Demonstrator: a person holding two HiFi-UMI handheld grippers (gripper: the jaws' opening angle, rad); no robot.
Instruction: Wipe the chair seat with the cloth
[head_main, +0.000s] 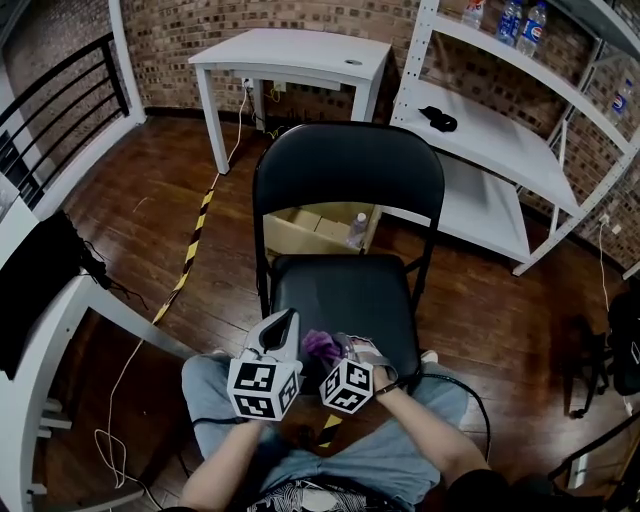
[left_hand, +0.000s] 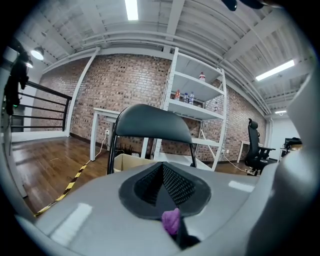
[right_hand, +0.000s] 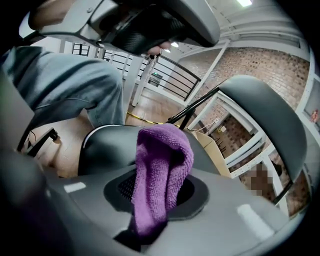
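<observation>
A black folding metal chair with a padded seat (head_main: 345, 290) stands on a dark wooden floor (head_main: 150, 220), and the person's denim-clad knees (head_main: 215, 390) are drawn up against the seat's near edge. Both grippers hover over that edge, close beside each other.

The right gripper (head_main: 340, 348) is clamped on a fuzzy purple microfibre cloth (head_main: 322, 345). In the right gripper view the cloth (right_hand: 162, 170) rises from between the jaws as a folded hump, with the seat just beyond it.

The left gripper (head_main: 288, 318) points towards the chair's curved backrest (head_main: 345, 165). In the left gripper view its jaws are drawn together. A small tuft of the same cloth (left_hand: 171, 220) is caught between them near their base.

Behind the chair, an open cardboard box (head_main: 300, 232) sits on the floor. A white metal shelf unit (head_main: 490, 135) stands against the brick wall to the right.
</observation>
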